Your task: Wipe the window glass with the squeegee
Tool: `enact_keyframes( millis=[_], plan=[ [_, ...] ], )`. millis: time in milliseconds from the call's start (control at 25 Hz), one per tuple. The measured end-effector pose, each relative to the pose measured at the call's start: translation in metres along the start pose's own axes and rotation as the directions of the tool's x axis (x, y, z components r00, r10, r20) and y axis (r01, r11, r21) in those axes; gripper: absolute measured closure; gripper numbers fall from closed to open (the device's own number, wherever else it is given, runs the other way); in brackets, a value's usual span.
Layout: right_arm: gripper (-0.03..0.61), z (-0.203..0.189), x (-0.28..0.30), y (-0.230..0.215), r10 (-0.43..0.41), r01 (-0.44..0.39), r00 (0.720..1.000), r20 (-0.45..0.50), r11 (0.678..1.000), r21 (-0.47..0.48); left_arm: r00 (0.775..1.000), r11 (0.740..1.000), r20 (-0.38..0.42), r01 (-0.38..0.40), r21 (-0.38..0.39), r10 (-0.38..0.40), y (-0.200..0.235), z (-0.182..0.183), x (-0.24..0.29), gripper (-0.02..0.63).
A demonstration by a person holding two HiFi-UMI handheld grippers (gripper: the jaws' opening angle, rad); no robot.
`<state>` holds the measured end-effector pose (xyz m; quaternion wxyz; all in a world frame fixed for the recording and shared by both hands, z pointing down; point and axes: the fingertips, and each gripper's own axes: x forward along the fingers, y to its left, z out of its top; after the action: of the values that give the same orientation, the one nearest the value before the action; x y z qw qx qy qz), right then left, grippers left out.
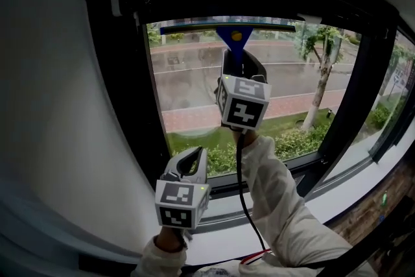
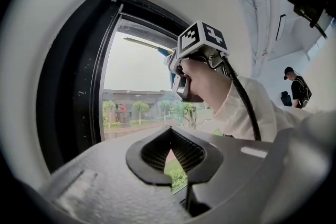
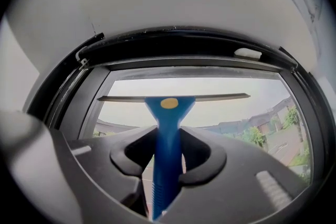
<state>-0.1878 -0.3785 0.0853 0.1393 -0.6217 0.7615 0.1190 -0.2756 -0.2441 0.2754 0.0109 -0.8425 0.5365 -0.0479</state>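
My right gripper (image 1: 240, 65) pinches the blue squeegee (image 1: 235, 36) by its handle between its fingers. The blade lies level at the 12 o'clock edge of the window glass (image 1: 194, 87), just under the black frame (image 1: 123, 100). Its left end is near the 9 o'clock edge, and bare pane lies open toward 6 and 3 o'clock. My left gripper (image 1: 192, 162), at 7 o'clock, has its fingers pressed together on nothing. Only the left gripper view shows a person (image 2: 297, 85) standing at 3 o'clock.
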Motion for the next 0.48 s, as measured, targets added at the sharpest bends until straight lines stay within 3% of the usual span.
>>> enact_keyframes(
  millis=[480],
  plan=[
    [0.442,-0.077,-0.021,0.002,0.017,-0.021,0.997,-0.081,0.999,-0.043,0.995,0.999,-0.099,0.019,-0.043,-0.023,-0.004,-0.062,0.014,0.612]
  ],
)
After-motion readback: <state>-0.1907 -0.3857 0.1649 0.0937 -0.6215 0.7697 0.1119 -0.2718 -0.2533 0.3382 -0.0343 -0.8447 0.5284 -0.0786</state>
